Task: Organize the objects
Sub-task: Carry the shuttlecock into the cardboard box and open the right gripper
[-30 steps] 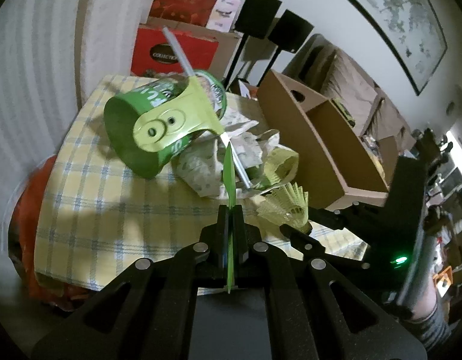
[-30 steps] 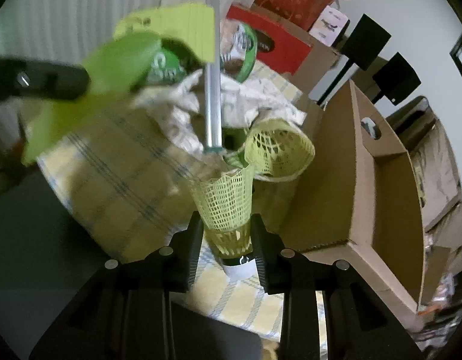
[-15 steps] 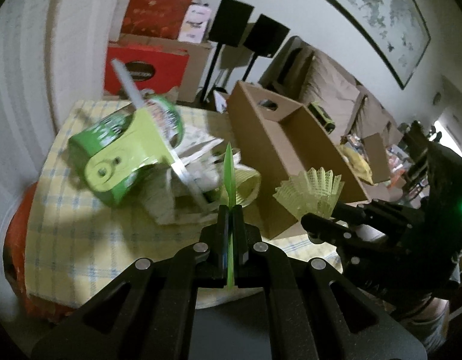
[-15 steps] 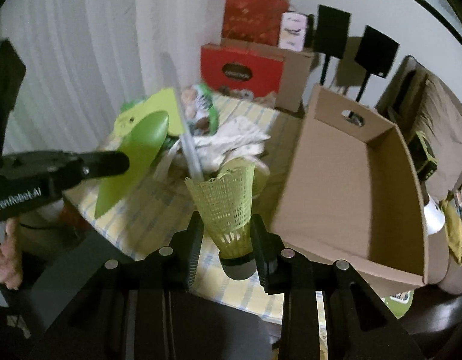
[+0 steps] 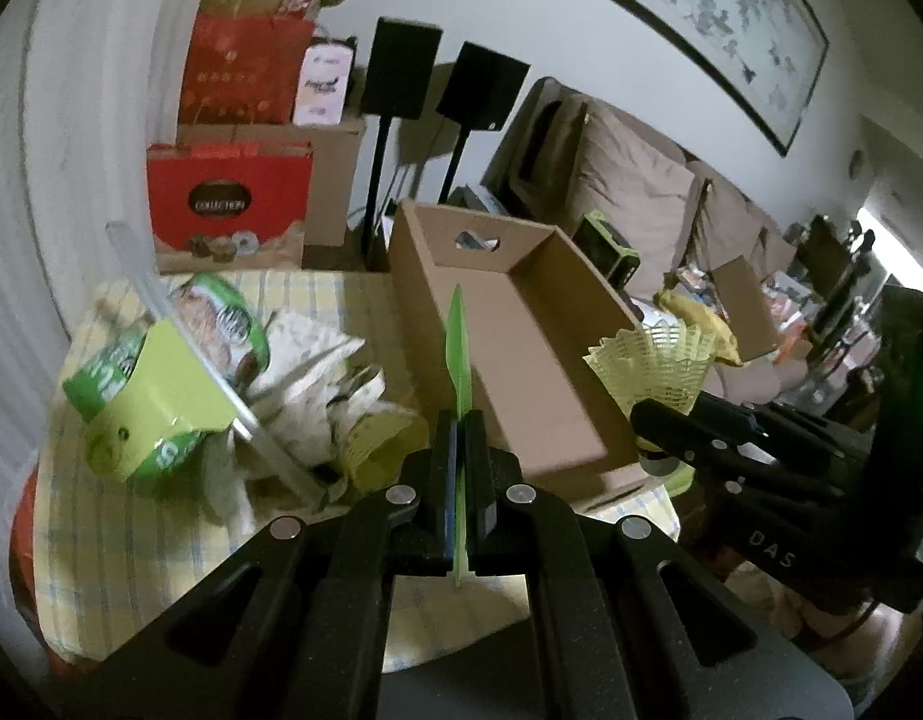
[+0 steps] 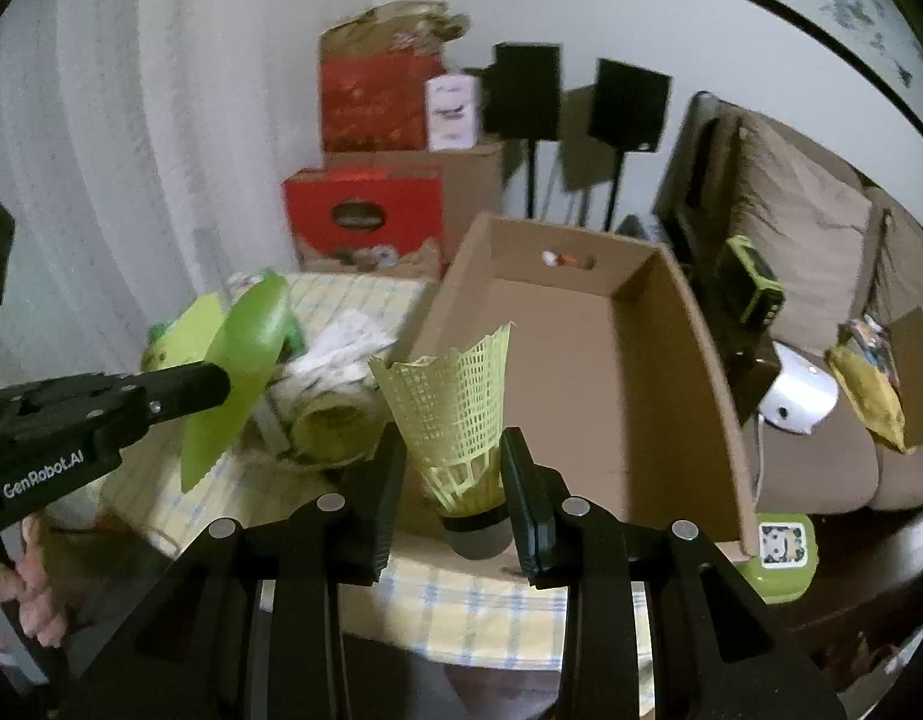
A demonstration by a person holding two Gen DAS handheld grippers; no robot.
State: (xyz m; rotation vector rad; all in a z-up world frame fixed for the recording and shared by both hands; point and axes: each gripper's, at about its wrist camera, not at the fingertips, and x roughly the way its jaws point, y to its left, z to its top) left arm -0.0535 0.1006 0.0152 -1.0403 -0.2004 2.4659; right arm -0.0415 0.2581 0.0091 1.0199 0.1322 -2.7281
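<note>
My left gripper (image 5: 459, 420) is shut on a thin green leaf-shaped sheet (image 5: 458, 360), seen edge-on there and flat in the right wrist view (image 6: 239, 372). My right gripper (image 6: 452, 450) is shut on a yellow mesh shuttlecock (image 6: 455, 414), skirt up and dark cork base down; the left wrist view has it at the right (image 5: 653, 360). Both are held in the air at the near end of an open, empty cardboard box (image 6: 677, 360) on the yellow checked tablecloth (image 5: 101, 510). A second yellow shuttlecock (image 6: 335, 426) lies on the cloth.
Left of the box lie a tipped green tub (image 5: 161, 384) with a lime lid, a clear rod (image 5: 179, 336) and crumpled paper (image 5: 305, 360). Red gift boxes (image 5: 227, 204) and two speakers on stands (image 5: 401, 72) stand behind. A sofa (image 6: 809, 228) is at the right.
Both grippers have risen and moved away from the clutter toward the near end of the box. The right gripper has rolled upright, lifting the shuttlecock off the table.
</note>
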